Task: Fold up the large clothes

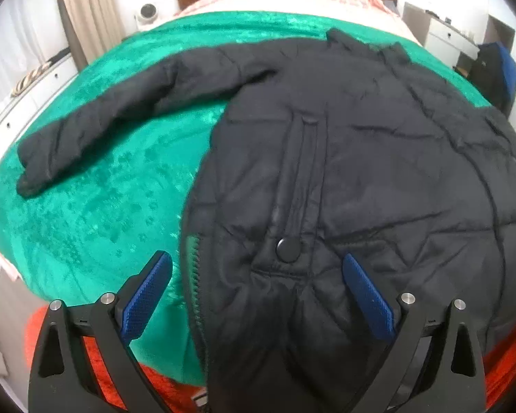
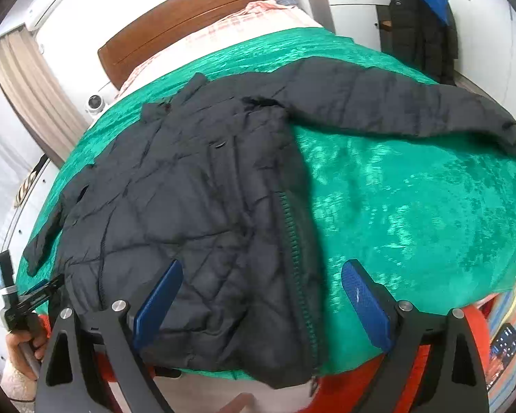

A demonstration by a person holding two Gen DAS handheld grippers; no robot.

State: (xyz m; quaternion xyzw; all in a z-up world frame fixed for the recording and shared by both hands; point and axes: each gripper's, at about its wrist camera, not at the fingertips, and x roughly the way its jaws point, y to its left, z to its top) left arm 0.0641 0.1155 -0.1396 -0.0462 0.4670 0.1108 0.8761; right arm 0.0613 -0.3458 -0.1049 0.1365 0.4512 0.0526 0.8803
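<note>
A black quilted puffer jacket (image 1: 361,137) lies front up on a green blanket (image 1: 86,213) spread over a bed. Its body is folded narrow, with the zipper edge (image 2: 292,241) running toward me. One sleeve (image 1: 103,117) stretches out to the left, the other sleeve (image 2: 395,110) to the right. My left gripper (image 1: 254,258) is open above the hem, just over a snap button (image 1: 288,247), and holds nothing. My right gripper (image 2: 263,265) is open too, straddling the zipper edge near the hem without pressing on it.
A wooden headboard (image 2: 189,24) and a pink pillow area (image 2: 258,13) sit at the far end. A second dark jacket with a blue hood (image 2: 423,24) hangs by white drawers (image 2: 354,3). Orange fabric (image 1: 99,351) hangs at the bed's near edge. A hand (image 2: 17,340) shows at far left.
</note>
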